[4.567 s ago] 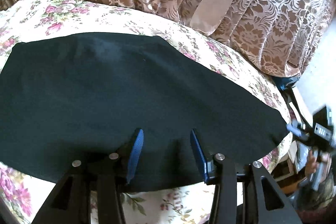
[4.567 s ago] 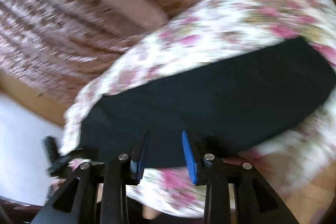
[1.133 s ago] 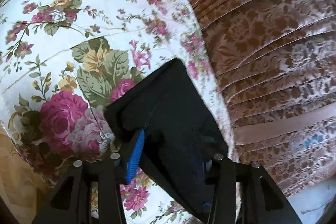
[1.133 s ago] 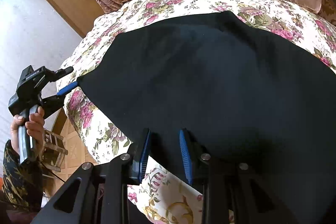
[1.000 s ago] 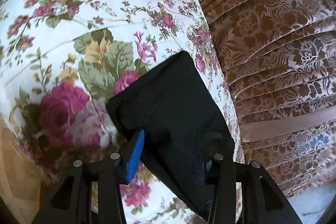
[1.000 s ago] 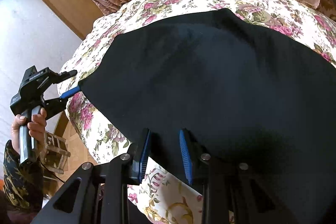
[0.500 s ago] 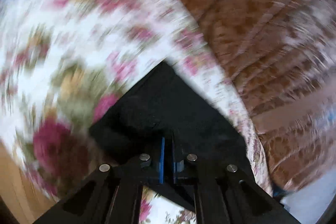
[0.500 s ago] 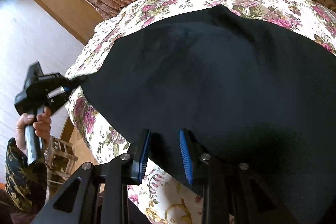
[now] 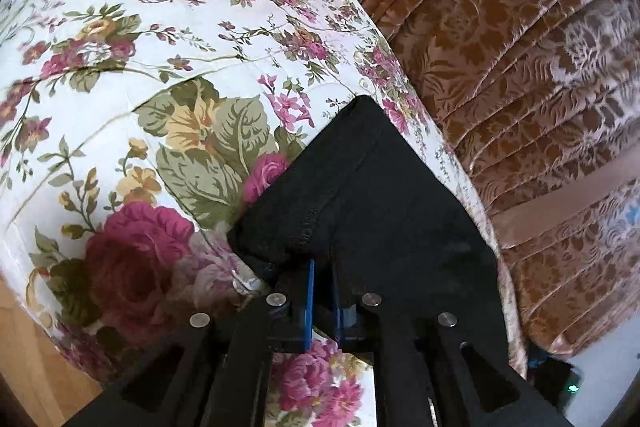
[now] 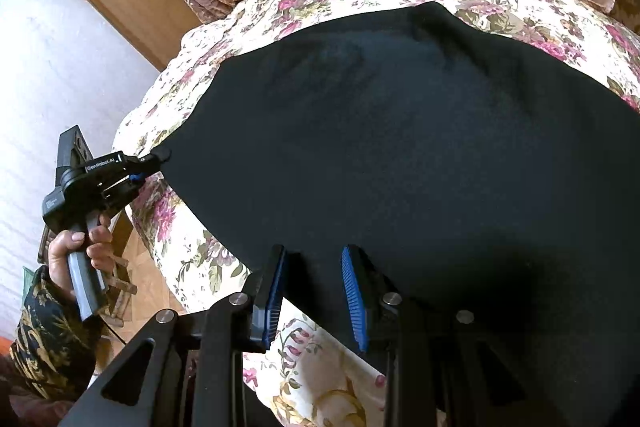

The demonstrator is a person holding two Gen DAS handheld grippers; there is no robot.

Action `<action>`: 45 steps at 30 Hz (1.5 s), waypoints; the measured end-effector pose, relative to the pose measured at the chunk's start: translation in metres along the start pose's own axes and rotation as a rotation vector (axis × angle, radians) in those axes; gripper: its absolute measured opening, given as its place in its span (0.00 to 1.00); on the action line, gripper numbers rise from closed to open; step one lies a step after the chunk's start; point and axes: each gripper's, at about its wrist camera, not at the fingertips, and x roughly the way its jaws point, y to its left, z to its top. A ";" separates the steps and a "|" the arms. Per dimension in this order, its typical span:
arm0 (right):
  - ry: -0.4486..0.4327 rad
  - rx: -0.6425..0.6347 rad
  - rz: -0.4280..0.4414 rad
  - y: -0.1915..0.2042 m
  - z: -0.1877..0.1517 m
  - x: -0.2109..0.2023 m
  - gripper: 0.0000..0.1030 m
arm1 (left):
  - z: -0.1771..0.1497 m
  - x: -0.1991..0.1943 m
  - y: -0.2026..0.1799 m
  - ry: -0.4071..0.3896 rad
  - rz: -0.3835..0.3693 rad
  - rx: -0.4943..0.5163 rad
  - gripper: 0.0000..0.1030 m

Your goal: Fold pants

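Now your left claw pinches the hemmed corner of the black pants, spread on the bed; right claw half-open astride the near edge; soft, limp cloth, so grip corners.

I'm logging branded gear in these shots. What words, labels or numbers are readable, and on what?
"GenRobot.AI": white lettering along the side of the left gripper, as best it reads in the right wrist view.
A small pale label lower on that gripper's body: too small to read.
Nothing else carries text.
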 end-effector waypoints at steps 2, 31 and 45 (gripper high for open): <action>-0.002 0.017 0.015 -0.004 0.000 0.001 0.28 | -0.001 -0.011 -0.006 -0.007 0.042 0.019 0.16; -0.470 0.614 -0.100 -0.174 -0.118 -0.198 0.27 | -0.078 0.039 -0.124 0.044 0.330 0.475 0.38; -0.806 1.204 -0.226 -0.312 -0.271 -0.296 0.34 | -0.113 0.047 -0.192 0.106 0.118 0.563 0.45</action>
